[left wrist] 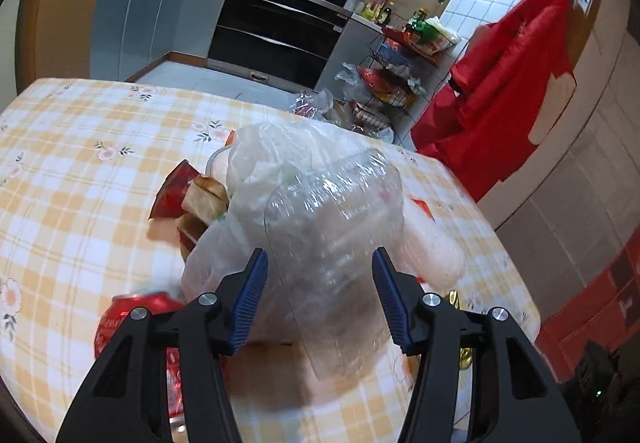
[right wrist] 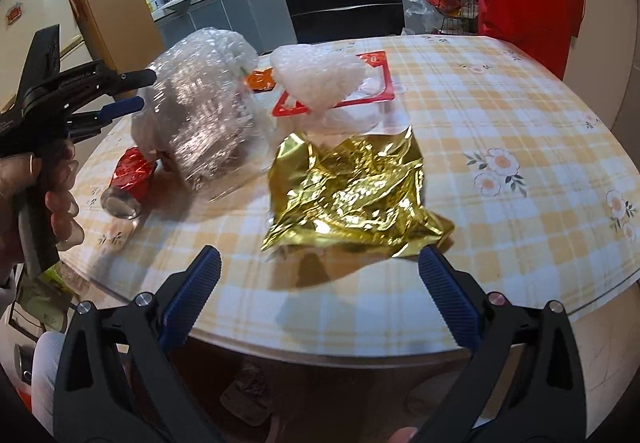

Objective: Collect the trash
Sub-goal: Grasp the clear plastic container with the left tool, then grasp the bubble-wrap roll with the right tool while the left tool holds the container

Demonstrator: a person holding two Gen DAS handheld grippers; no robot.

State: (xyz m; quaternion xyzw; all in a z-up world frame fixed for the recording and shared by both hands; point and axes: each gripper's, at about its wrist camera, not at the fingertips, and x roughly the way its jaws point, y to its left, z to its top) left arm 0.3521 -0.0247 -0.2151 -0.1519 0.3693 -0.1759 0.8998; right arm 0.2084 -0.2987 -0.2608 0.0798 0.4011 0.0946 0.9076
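Observation:
A clear crumpled plastic container [left wrist: 332,227] lies on the round table with the yellow check cloth [left wrist: 72,171]. My left gripper [left wrist: 320,299] is open with its blue fingers either side of the container's near end; it also shows in the right wrist view [right wrist: 120,103]. A red can [left wrist: 132,319] lies at its left. Red and brown wrappers [left wrist: 188,199] lie behind. My right gripper [right wrist: 320,291] is open and empty at the table's near edge, just short of a crumpled gold foil wrapper [right wrist: 352,195]. White bubble wrap [right wrist: 316,79] lies over a red-rimmed tray [right wrist: 376,83].
The table edge [right wrist: 360,351] curves close under my right gripper. A kitchen with a black oven [left wrist: 280,27], a wire rack of goods [left wrist: 392,83] and a red garment [left wrist: 504,91] lies beyond the table. A hand [right wrist: 56,187] holds the left gripper.

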